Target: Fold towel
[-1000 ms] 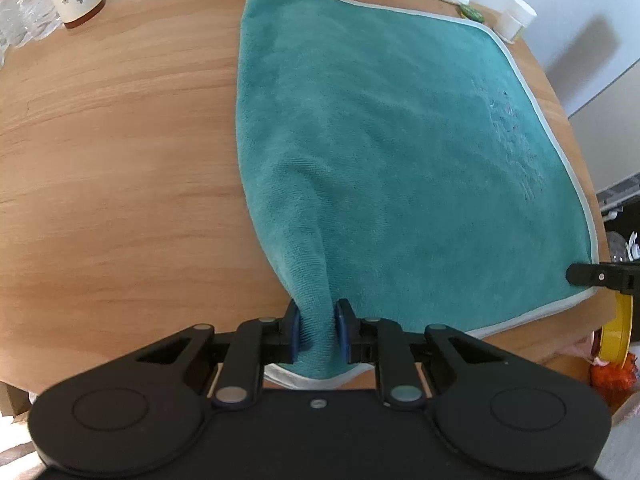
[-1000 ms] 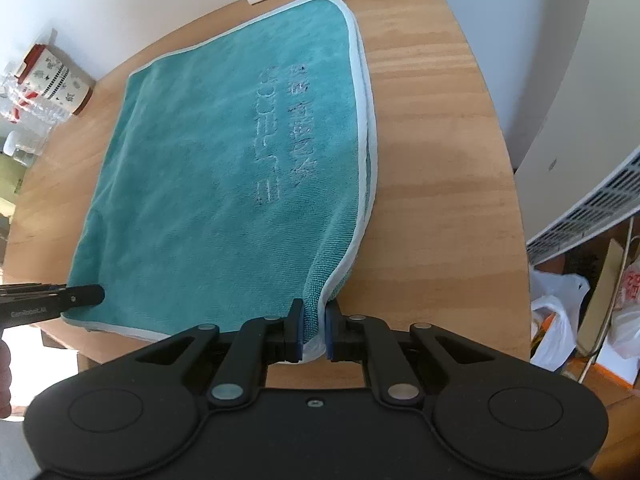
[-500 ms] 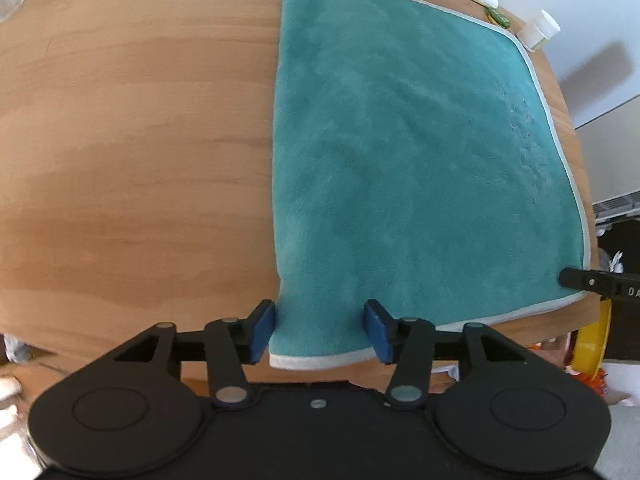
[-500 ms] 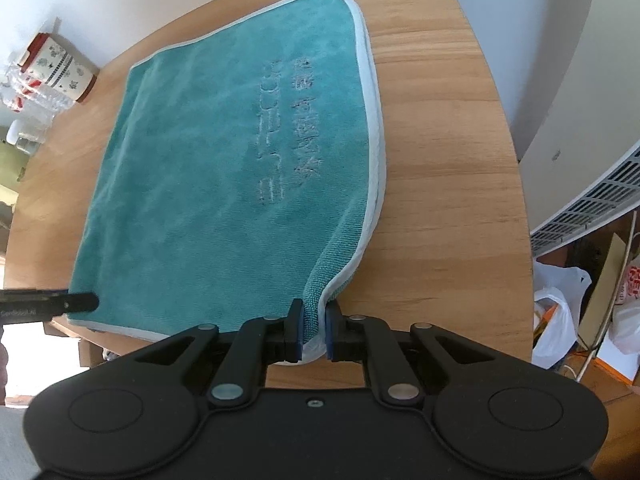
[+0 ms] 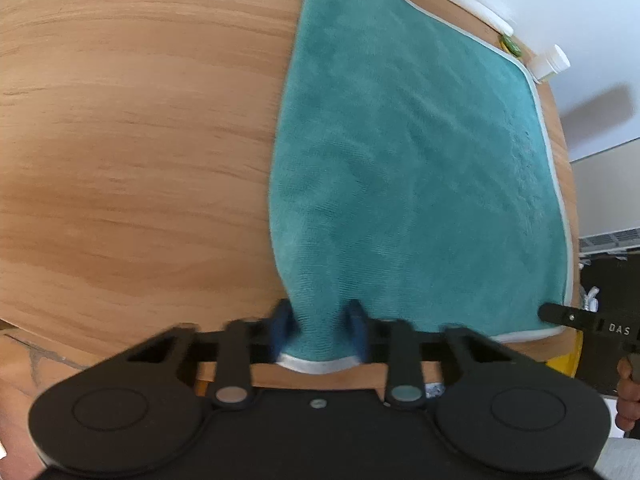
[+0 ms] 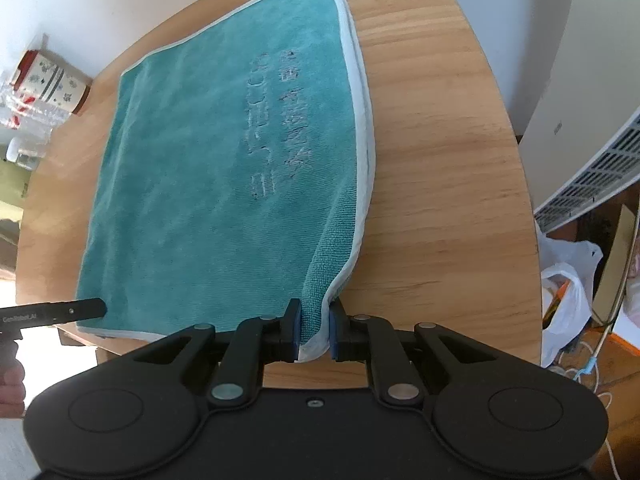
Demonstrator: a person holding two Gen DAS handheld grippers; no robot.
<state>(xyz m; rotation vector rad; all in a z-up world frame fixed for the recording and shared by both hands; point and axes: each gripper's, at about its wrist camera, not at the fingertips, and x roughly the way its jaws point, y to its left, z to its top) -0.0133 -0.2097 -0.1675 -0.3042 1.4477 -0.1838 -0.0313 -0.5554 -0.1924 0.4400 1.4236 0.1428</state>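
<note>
The round wooden desk (image 5: 132,152) fills most of both views, and one teal towel (image 5: 416,168) with a pale hem lies spread across it ahead of both sets of jaws, already doubled over so that two hems run stacked along its right-hand side in the right wrist view; embossed lettering shows on its top layer near that side. The left gripper (image 5: 319,330) has just been closing its jaws, and its blue pads now pinch the towel's near left corner, which bunches up between them at the desk's near edge. The right gripper (image 6: 314,330) has its jaws clamped on the near right corner, where both layers rise off the wood into the pads. Far beyond the jaws at the desk's back edge stand the small things: one patterned canister (image 6: 54,84) up to the left in the right wrist view with clear plastic bottles (image 6: 24,120) beside it, too blurred to count, one white jar (image 5: 550,63) with its lid on, contents hidden, one green lid-like disc (image 5: 631,46) and one long white strip (image 5: 478,10) by the wall. A white plastic bag (image 6: 568,292) sits on the floor off to the right of the right jaws.
</note>
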